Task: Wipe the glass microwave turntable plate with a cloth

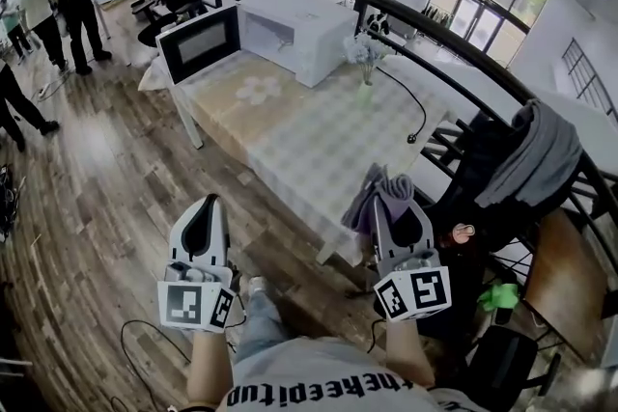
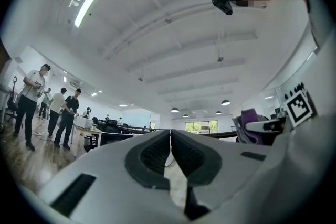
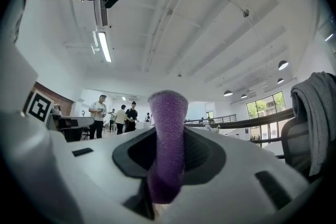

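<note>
Right gripper view: jaws pinch fuzzy purple cloth (image 3: 167,144) (folded).

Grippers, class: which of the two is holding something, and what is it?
The right gripper: its jaws clamp a purple cloth. The left gripper's jaws are shut together on nothing.

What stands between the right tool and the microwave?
In the head view, a flower vase stands on the tablecloth between the microwave and the right tool, which holds the cloth.
</note>
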`<action>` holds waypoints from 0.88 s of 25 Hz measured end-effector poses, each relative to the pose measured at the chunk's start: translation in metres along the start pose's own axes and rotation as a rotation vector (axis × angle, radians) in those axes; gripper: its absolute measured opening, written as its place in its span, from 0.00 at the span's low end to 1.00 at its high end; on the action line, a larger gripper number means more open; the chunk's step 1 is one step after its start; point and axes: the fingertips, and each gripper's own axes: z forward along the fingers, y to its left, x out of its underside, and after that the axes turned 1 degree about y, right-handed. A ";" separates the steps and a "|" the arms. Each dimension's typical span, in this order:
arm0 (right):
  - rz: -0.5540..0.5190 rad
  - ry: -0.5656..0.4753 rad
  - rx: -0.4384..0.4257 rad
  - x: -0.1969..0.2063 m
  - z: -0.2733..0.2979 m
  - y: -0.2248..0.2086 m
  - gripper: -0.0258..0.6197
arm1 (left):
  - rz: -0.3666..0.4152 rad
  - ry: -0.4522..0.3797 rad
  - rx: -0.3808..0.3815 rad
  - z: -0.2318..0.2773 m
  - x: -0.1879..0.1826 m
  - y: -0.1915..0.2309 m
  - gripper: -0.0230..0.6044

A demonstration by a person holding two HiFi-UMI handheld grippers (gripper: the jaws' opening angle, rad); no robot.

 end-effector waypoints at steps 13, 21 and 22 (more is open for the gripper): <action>-0.007 0.014 0.054 0.010 0.126 0.008 0.21 | -0.017 0.007 0.076 0.118 0.010 0.079 0.05; 0.005 0.002 0.099 0.019 0.189 0.011 0.21 | -0.009 0.008 0.114 0.175 0.016 0.125 0.05; 0.005 0.000 0.106 0.020 0.195 0.011 0.21 | -0.009 0.007 0.119 0.181 0.017 0.130 0.05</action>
